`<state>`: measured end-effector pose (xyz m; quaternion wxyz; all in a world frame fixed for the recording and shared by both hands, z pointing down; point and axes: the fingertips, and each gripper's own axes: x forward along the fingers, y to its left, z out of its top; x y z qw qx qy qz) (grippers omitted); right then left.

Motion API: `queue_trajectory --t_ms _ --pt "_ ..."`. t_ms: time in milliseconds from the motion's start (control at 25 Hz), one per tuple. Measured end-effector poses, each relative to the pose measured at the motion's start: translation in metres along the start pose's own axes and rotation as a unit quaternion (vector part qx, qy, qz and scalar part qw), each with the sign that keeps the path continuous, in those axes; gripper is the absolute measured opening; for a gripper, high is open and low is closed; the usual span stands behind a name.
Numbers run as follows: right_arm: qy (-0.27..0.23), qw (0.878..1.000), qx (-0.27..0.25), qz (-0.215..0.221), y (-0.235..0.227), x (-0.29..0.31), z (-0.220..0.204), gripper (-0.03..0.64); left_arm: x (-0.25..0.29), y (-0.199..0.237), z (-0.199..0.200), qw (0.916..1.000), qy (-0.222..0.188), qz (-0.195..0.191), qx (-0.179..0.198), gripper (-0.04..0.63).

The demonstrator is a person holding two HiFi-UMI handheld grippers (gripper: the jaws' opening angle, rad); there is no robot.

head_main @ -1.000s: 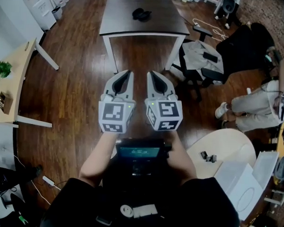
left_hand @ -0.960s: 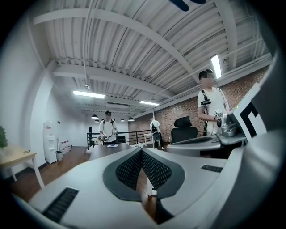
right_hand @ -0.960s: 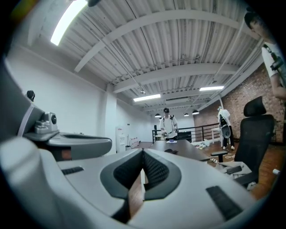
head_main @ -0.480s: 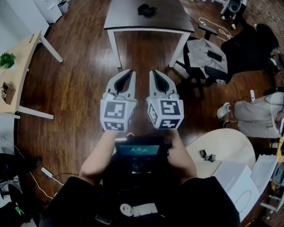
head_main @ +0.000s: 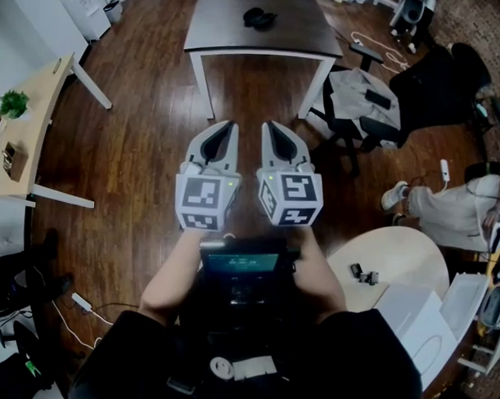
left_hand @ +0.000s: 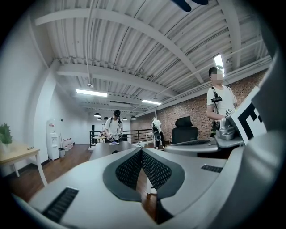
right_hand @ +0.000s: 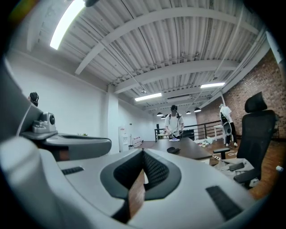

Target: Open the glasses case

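Glasses case, judging by its dark rounded shape, is lying on the far table, well apart from us. We are holding the left gripper and right gripper with jaws fully together and empty, probably because nothing is near enough to grasp. Both are pointing level, side by side, forearms drawn close to our chest, over wooden floor.

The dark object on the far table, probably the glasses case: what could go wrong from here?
1. The left gripper and right gripper are shut and empty; approaching shut, they might push the dark object along the table instead of gripping it.
2. The office chair beside the table could obstruct the approach.
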<state>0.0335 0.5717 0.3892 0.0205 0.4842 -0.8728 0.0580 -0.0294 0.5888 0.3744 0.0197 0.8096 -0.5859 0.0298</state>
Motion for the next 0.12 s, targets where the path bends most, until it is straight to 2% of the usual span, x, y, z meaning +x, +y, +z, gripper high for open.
queue_trajectory --t_ms 120 --pt "0.0 1.0 0.0 0.0 0.0001 0.001 0.002 0.005 0.0009 0.0015 0.0028 1.0 -0.003 0.001 0.001 0.0"
